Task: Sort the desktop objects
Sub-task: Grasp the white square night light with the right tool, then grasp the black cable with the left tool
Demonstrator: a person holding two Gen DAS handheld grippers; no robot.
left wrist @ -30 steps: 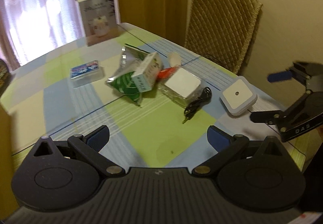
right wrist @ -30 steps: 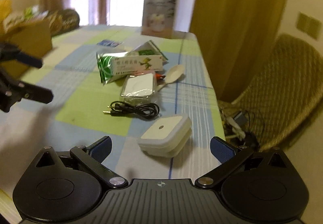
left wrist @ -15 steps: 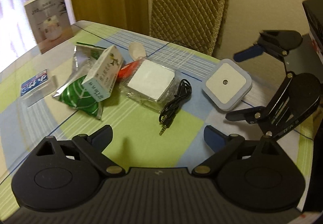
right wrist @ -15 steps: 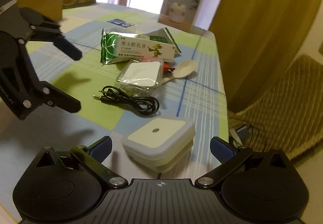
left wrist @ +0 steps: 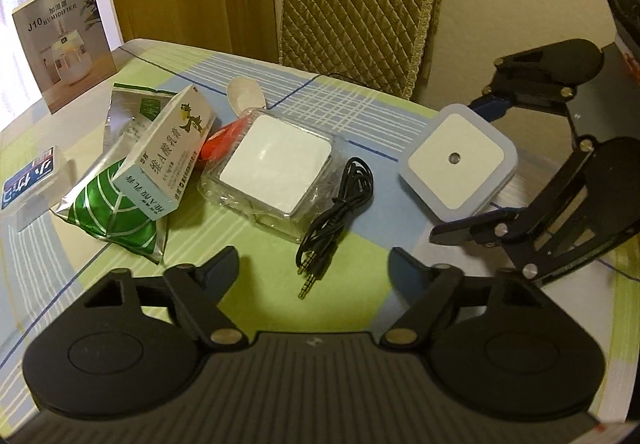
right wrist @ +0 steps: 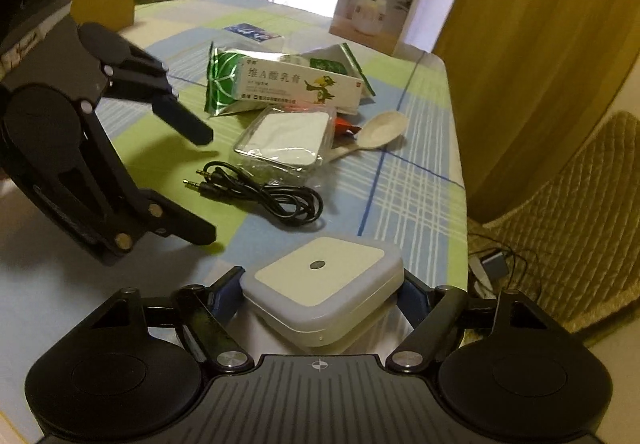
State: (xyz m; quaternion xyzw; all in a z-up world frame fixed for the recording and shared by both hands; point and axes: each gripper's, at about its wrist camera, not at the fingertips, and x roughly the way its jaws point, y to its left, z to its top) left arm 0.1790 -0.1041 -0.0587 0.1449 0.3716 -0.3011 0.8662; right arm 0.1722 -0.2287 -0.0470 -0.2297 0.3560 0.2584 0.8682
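Right wrist view, hand-held gripper (right wrist: 320,294) straddling smooth rounded-square night light (right wrist: 324,290), contact unclear

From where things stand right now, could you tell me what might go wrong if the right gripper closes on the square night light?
1. The night light sits cornerwise between the right gripper fingers, so it may twist or slip out.
2. It lies near the table edge and could be pushed off.
3. The open left gripper hovers close by; the two might collide.

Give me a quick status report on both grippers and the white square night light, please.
Left gripper open, empty, above the audio cable. Right gripper open, fingers straddling the white square night light, not yet closed. Nothing in the way.
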